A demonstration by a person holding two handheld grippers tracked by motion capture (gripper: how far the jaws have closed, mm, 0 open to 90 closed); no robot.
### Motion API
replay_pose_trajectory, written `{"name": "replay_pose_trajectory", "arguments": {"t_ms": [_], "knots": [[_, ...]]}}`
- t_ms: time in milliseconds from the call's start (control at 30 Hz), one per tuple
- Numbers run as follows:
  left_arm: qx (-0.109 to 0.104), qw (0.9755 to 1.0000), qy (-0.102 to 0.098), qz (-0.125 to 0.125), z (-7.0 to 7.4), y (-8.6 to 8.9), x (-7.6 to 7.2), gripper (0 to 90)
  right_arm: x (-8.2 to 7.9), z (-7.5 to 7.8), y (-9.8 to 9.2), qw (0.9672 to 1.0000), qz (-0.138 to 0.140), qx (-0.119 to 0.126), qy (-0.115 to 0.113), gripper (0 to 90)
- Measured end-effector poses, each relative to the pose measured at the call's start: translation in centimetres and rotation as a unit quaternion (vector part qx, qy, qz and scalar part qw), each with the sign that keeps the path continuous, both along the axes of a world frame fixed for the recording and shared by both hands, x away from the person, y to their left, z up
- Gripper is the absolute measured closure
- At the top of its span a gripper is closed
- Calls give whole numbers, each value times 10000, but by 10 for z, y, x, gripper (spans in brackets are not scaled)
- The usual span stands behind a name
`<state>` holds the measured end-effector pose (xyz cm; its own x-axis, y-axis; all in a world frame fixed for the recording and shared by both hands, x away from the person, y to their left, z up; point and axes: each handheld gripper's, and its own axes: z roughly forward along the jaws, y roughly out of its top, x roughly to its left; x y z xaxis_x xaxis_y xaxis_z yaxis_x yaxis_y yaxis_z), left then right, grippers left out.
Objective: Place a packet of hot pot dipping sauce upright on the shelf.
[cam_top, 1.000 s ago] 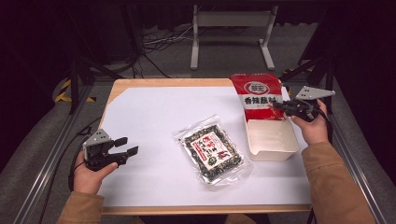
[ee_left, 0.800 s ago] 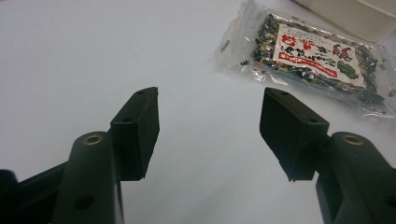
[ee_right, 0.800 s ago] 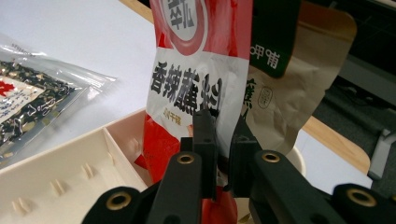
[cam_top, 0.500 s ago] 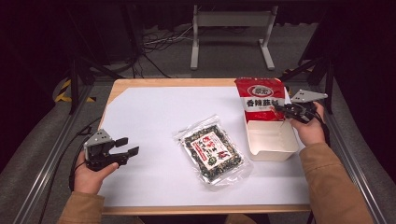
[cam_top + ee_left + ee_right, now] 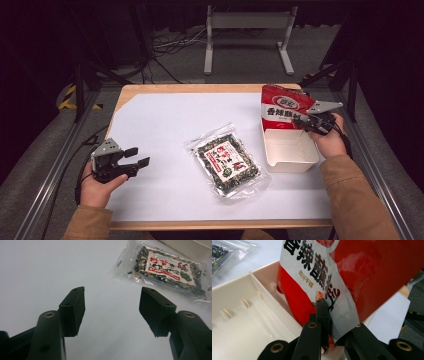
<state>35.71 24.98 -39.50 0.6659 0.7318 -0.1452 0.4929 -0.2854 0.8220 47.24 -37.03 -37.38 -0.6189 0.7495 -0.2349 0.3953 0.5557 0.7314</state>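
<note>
Item: red snack pouch (image 5: 285, 107), glossy foil-type bag with white label panel and black characters, standing nearly upright with its lower end inside the far end of the cream plastic box (image 5: 291, 161) at the right side of the white-covered table (image 5: 165, 125). Held by the right gripper (image 5: 304, 120), whose jaws, having just been closing, are pinched tight on the pouch's edge, seen close in the right gripper view (image 5: 329, 322) with the film creased between the pads. Handling, as judged: light, soft and crinkly, slick on the surface; contents probably brittle, so grip belongs on the flat sealed margin, not the filled belly; a thin edge hold may let the bag swing or slide out. Second item: clear seaweed packet (image 5: 227, 162), lying flat mid-table, just beside the box and apart from both grippers; equally light and slippery, best taken by a projecting corner of its seal. Left gripper (image 5: 135, 157): resting low at the table's left, jaws roughly half apart, nothing between them, pointed toward the packet (image 5: 162, 267). Box interior otherwise bare
</note>
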Motion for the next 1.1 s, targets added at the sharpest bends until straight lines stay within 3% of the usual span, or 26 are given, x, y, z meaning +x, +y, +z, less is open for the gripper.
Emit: {"name": "replay_pose_trajectory", "arguments": {"t_ms": [100, 200, 300, 400, 500, 567, 667, 767, 833, 933, 1100], "knots": [[29, 10000, -13, 0, -1, -1, 1, 380, 0, 0, -1, 10000, -40, 34, 12, 821], [29, 10000, 17, -16, -2, -3, 2, 372, -4, 3, -2, 9996, -233, 114, -121, 712], [44, 10000, 36, -47, -2, -4, 3, 353, -8, 6, -2, 9979, -427, 397, -278, 541], [-27, 9999, 78, -80, -2, -7, 4, 326, -11, 7, -3, 9975, -473, 426, -306, 505], [63, 9999, 43, -123, 0, -16, 7, 301, -18, 8, -4, 9965, -523, 518, -395, 446], [-3, 9996, 274, -108, 0, -19, 10, 279, -24, 12, -5, 9950, -554, 644, -526, 430], [25, 10000, 11, -23, 3, -22, 11, 343, -32, 17, -6, 9937, -548, 752, -632, 420], [33, 9999, -61, -82, 3, -27, 17, 295, -43, 23, -6, 9924, -549, 874, -666, 408], [71, 9999, -10, -154, 1, -32, 20, 285, -50, 27, -6, 9917, -554, 886, -746, 420], [65, 9996, -70, -253, -1, -41, 23, 351, -62, 32, -4, 9903, -566, 910, -885, 427], [146, 9994, -14, -308, 0, -52, 28, 301, -85, 41, 1, 9888, -580, 1032, -904, 458]]}}
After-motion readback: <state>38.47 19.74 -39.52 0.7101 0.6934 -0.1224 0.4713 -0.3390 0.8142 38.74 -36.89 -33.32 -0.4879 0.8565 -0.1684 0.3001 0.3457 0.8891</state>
